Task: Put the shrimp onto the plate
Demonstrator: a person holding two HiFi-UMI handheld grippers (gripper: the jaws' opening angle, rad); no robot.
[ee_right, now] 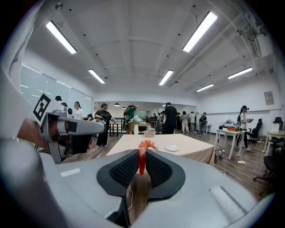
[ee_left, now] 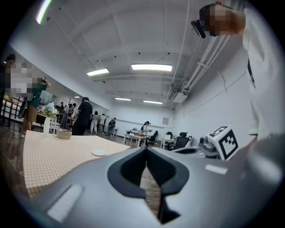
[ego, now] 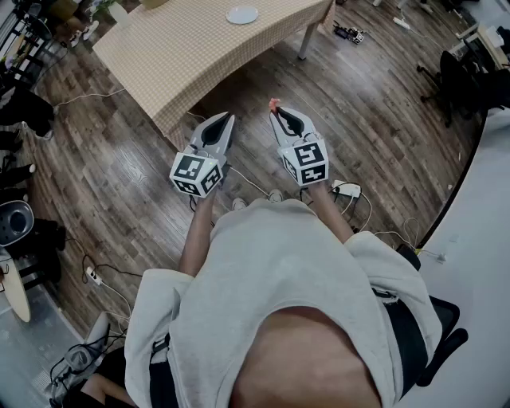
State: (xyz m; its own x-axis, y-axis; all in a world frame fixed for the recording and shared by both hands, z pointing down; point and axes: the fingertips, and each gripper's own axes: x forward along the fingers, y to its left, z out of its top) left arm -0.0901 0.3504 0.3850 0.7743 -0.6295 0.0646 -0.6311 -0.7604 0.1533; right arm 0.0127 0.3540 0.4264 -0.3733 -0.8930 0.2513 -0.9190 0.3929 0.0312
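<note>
The right gripper (ee_right: 142,156) has its fingers clenched on the small orange-pink shrimp (ee_right: 143,149), well apart from the round white plate (ee_right: 171,148) on the beige checkered surface (ego: 199,48). The left gripper (ee_left: 146,151) is closed on nothing. Better to hold firm, lower over the plate's middle, then release.

The shrimp (ee_right: 142,156) is bright orange-red, the plate (ego: 241,14) is plain white, and the tabletop (ego: 183,60) has a tan-and-cream small check. The left tool (ego: 226,119) and right tool (ego: 279,113) are both light grey with black dimpled pads, and their cubes (ego: 195,174) are white with black square markers. The floor (ego: 119,171) is dark brown wood planks, and the person's shirt (ego: 271,263) is pale grey.
</note>
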